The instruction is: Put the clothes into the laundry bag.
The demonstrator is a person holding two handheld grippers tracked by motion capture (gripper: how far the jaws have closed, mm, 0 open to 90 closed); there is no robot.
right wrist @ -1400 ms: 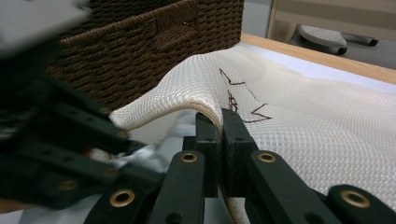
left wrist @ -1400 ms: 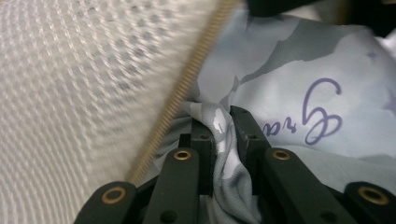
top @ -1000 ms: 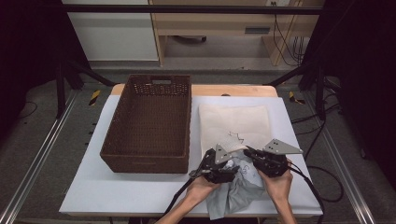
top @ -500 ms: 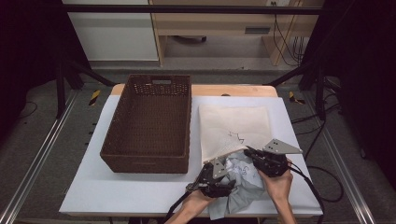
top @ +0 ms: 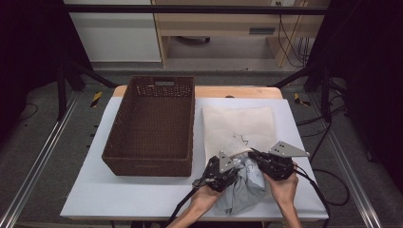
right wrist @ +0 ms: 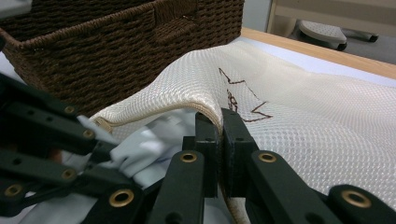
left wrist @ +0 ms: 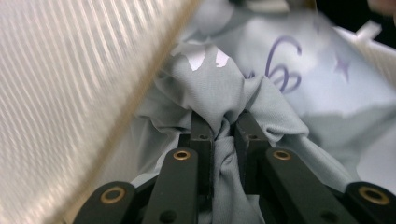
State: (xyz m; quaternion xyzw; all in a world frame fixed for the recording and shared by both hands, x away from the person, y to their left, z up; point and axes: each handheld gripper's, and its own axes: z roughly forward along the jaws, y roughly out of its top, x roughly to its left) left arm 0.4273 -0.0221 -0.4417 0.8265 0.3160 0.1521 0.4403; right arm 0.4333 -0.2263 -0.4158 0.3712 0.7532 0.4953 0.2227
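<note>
High view: near the counter's front edge, the left tool point(top: 231, 172), jaws just closing, pinches the grey garment point(top: 247, 187); the right tool point(top: 255, 156) clamps the mesh bag's point(top: 240, 124) lip. Bunched cloth may snag on the opening and slip free.

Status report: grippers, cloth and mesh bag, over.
Left gripper just closed on grey cloth. Right gripper clamps mesh bag edge. Basket alongside, not blocking.

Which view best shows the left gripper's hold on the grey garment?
The left gripper view: the left gripper has just closed, pinching a bunched fold of the grey garment. The high view shows it small, beside the mesh bag. The right gripper view shows pale cloth under the bag's lifted edge.
</note>
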